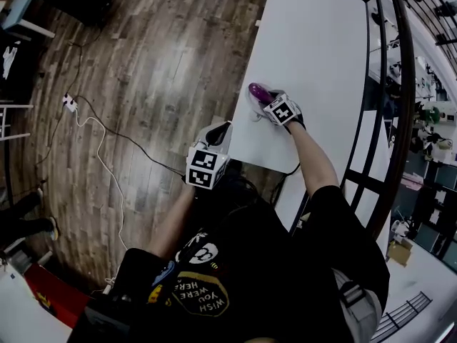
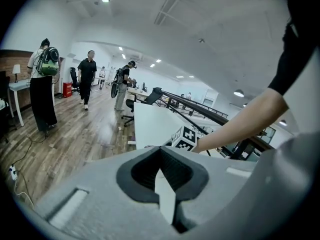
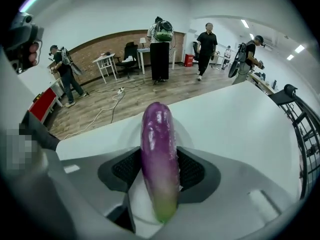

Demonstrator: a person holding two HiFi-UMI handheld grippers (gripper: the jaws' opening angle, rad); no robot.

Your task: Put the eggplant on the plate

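Note:
My right gripper (image 1: pixel 266 99) is shut on a glossy purple eggplant (image 1: pixel 258 91), low over the white table (image 1: pixel 314 41). In the right gripper view the eggplant (image 3: pixel 159 154) runs lengthwise between the dark pads, which press its sides, with its green end toward the camera. A white plate (image 1: pixel 249 110) lies directly beneath it, its rim only faintly showing against the table. My left gripper (image 1: pixel 219 131) hovers at the table's near left corner, apart from the plate. Its jaws (image 2: pixel 160 170) meet at the tips and hold nothing.
A black railing (image 1: pixel 385 120) runs along the table's right side. On the wooden floor to the left lies a white cable with a power strip (image 1: pixel 69 102). Several people (image 3: pixel 207 43) stand among desks far across the room.

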